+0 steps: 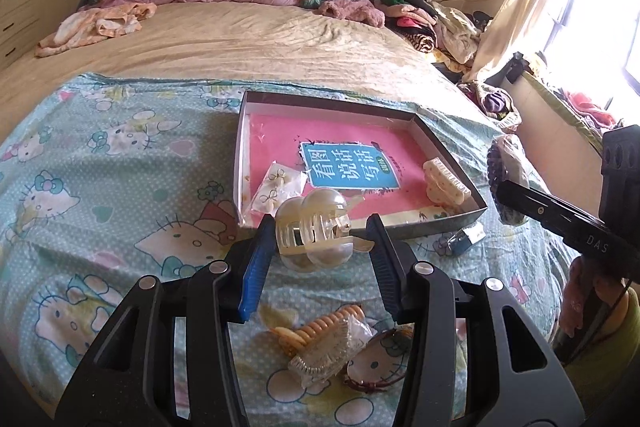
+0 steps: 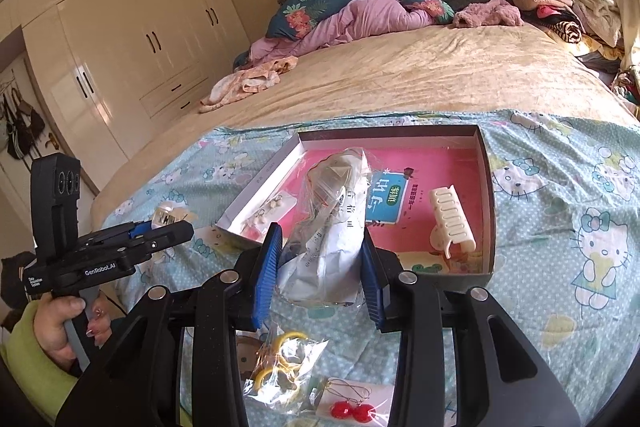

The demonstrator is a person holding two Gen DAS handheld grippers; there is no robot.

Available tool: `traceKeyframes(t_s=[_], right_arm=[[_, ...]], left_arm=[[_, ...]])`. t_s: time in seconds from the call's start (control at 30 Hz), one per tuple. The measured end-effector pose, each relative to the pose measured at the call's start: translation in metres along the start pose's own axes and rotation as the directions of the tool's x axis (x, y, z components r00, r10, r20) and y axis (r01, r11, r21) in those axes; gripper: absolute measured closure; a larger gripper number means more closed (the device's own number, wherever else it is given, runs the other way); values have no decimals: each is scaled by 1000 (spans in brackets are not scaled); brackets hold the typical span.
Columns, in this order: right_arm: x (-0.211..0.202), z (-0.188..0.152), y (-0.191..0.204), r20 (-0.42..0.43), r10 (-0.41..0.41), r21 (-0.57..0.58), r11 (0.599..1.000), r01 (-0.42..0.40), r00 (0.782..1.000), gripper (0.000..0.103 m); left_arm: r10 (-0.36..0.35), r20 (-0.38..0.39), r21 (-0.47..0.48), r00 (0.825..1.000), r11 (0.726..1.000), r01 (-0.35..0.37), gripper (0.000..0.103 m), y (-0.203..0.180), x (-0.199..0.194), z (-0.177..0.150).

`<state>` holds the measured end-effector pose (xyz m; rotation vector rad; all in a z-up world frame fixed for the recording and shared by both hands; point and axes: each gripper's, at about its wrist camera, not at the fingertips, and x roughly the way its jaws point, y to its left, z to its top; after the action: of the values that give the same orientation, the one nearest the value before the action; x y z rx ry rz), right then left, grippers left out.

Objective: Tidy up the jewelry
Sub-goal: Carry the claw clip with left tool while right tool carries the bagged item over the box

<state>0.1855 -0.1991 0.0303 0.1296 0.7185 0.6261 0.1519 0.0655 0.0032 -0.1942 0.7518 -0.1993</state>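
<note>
My left gripper (image 1: 320,229) is shut on a translucent pearl-coloured hair claw (image 1: 314,227), held above the cartoon-cat sheet just short of the box's near edge. The shallow grey box (image 1: 360,105) holds a pink book, a card of earrings (image 1: 276,187) at its left and a cream hair claw (image 1: 444,183) at its right. My right gripper (image 2: 320,239) is shut on a clear plastic bag (image 2: 332,223) with paper and dark beads inside, in front of the box (image 2: 486,187). The left gripper (image 2: 160,227) shows at left, the right gripper (image 1: 504,187) at right.
On the sheet near me lie a biscuit-coloured clip (image 1: 320,327), a bagged clear clip (image 1: 328,355), a red ring (image 1: 376,383), a bag of yellow rings (image 2: 280,367) and red cherry earrings (image 2: 352,409). A small silver item (image 1: 466,239) sits by the box. Clothes pile at the bed's far side.
</note>
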Motion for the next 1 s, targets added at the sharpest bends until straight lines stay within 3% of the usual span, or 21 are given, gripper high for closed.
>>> traceKeyframes(t_s=[0.5,1.0], right_arm=[[2,21,-11,38,-42,-6,999,42,998,67],[27,32,-28,26,-99,-4,995,99,995,67]], left_arm=[[6,6,44,1000,999,-7,65,-14,37,31],[-6,-70,41,998,999,9,65,-14,90,35]])
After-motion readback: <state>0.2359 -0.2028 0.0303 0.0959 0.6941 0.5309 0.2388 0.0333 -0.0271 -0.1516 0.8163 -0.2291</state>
